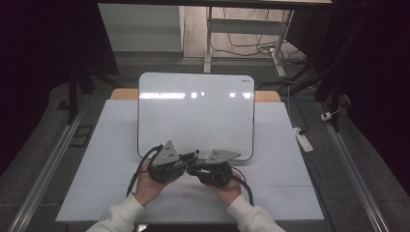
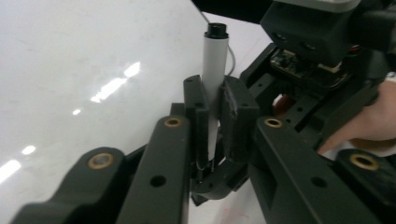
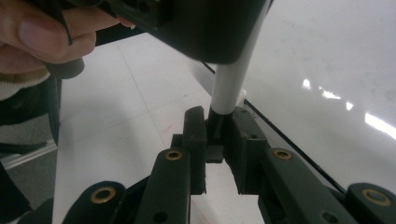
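Note:
A marker with a white barrel (image 2: 215, 60) and a black end piece (image 3: 215, 122) hangs between both grippers just above the whiteboard's (image 1: 196, 111) near edge. My left gripper (image 2: 215, 112) is shut on the white barrel, whose black tip sticks out past its jaws. My right gripper (image 3: 217, 133) is shut on the black end of the same marker (image 3: 229, 84), which runs up from there under the left gripper's body. In the high view the left gripper (image 1: 188, 159) and right gripper (image 1: 194, 169) meet tip to tip, each in one hand.
The whiteboard lies on a white-covered table (image 1: 111, 159), blank and glossy with light reflections. A power strip (image 1: 304, 140) lies on the floor at the right. Desk legs and cables (image 1: 251, 46) stand beyond the table. Metal rails (image 1: 48, 164) run along both sides.

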